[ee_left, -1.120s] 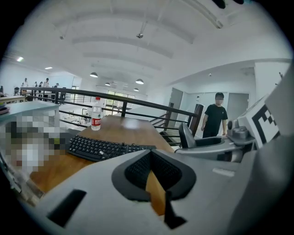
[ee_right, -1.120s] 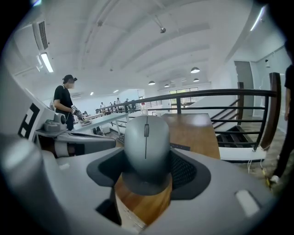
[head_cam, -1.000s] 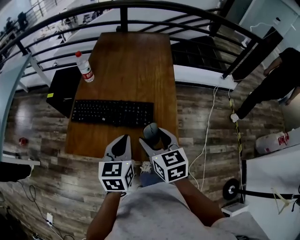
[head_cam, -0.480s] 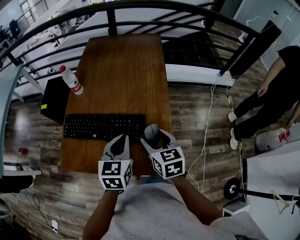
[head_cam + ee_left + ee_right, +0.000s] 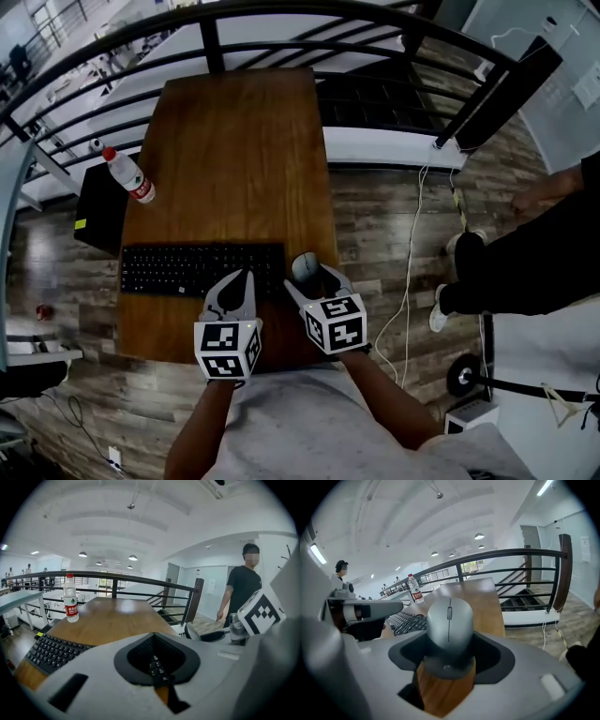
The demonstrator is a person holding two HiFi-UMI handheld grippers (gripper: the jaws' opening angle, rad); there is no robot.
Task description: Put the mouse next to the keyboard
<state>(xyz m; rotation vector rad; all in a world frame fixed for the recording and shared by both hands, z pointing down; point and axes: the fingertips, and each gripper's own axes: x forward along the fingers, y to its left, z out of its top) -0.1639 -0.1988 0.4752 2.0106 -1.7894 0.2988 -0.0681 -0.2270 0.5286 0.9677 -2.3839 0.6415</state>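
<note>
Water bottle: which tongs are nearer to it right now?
Left. The left tongs hover over the keyboard's right part; the right tongs, gripping the mouse, sit farther right of the water bottle.

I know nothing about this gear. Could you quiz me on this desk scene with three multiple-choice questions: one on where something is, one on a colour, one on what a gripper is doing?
1. Where does the water bottle stand?
A) on the table near its left edge, beyond the keyboard
B) on the floor
C) on top of the keys

2. What colour is the mouse?
A) red
B) grey
C) green

3. What is the right hand-held gripper doing?
A) hanging empty
B) gripping the bottle
C) closed on the mouse

Answers:
1 A, it stands on the wood past the keyboard's left end.
2 B, its shell is plain grey.
3 C, the mouse sits between its jaws.
</note>
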